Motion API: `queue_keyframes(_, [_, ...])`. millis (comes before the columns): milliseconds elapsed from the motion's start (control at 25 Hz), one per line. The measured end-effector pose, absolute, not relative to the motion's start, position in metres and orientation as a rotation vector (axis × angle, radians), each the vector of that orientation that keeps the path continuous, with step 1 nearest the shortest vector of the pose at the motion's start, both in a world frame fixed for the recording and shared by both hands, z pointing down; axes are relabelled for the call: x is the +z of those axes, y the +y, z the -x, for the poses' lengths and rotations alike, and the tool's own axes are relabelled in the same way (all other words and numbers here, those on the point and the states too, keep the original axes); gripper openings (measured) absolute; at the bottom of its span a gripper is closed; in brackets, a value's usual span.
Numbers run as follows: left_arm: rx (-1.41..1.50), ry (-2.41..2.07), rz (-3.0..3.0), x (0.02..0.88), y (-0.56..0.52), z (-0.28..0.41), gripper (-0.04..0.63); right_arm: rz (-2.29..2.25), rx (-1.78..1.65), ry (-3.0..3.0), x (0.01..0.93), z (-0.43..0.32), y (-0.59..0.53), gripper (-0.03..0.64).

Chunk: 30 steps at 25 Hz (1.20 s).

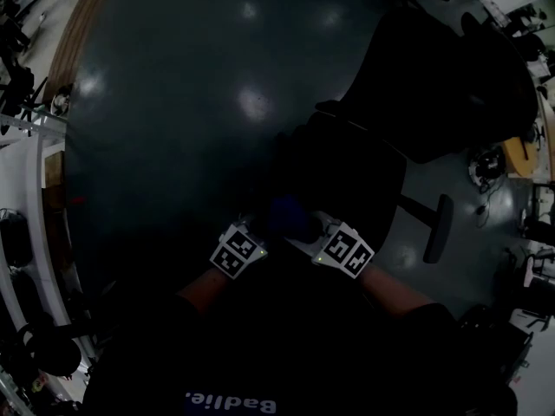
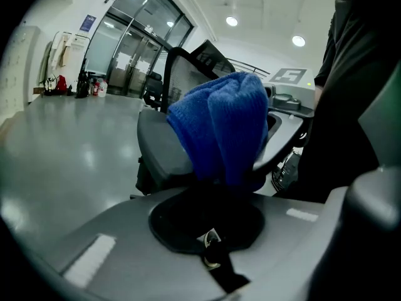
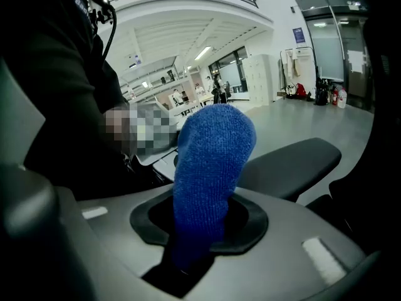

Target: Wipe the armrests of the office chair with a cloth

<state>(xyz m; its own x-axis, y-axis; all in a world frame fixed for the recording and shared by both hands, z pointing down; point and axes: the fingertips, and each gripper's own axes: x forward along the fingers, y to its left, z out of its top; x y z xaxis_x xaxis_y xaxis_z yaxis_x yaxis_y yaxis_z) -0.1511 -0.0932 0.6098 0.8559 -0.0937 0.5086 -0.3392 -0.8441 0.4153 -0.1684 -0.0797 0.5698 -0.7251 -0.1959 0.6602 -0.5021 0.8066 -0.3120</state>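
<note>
A blue cloth point(image 1: 290, 218) is bunched between my two grippers, just in front of the person's body. In the left gripper view the cloth point(image 2: 220, 123) rises in two folds from my left gripper point(image 2: 216, 187), which is shut on it. My right gripper point(image 3: 199, 234) is shut on another part of the cloth point(image 3: 210, 162), which stands up like a thick tongue. The black office chair point(image 1: 355, 167) is right ahead, its backrest point(image 1: 451, 76) to the far right. One grey armrest pad point(image 3: 293, 160) lies just beyond the right gripper. Another grey pad point(image 2: 158, 146) sits behind the cloth on the left.
The chair stands on a glossy dark floor point(image 1: 191, 102) in an open hall. A separate armrest point(image 1: 438, 227) sticks out at the chair's right. Desks and cables point(image 1: 512, 154) crowd the right edge; racks and gear point(image 1: 22, 102) line the left. Glass doors point(image 2: 125, 61) stand far back.
</note>
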Motion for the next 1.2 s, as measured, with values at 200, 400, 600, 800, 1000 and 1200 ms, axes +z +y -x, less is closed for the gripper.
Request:
queue_keyframes(200, [0.621,-0.339,-2.527,0.605,-0.097,0.151,0.020,-0.610,0.554,-2.383,0.541,0.142,-0.129,0.126])
queue_keyframes(400, [0.597,-0.371,-2.518,0.598,-0.101,0.149,0.020,-0.739,0.454,-2.357,0.518,0.106,-0.204,0.124])
queue_keyframes(600, [0.578,-0.404,-2.510,0.599,-0.107,0.156,0.020,-0.759,0.367,-2.312,0.521,0.101,-0.269,0.124])
queue_keyframes(800, [0.542,-0.435,-2.481,0.602,-0.108,0.165,0.020,-0.740,0.315,-2.254,0.540,0.115,-0.307,0.124])
queue_keyframes(1000, [0.525,-0.443,-2.476,0.598,-0.110,0.158,0.020,-0.720,0.244,-2.190,0.554,0.108,-0.336,0.126])
queue_keyframes(1200, [0.499,-0.446,-2.464,0.598,-0.110,0.163,0.020,-0.642,0.245,-2.154,0.580,0.120,-0.329,0.126])
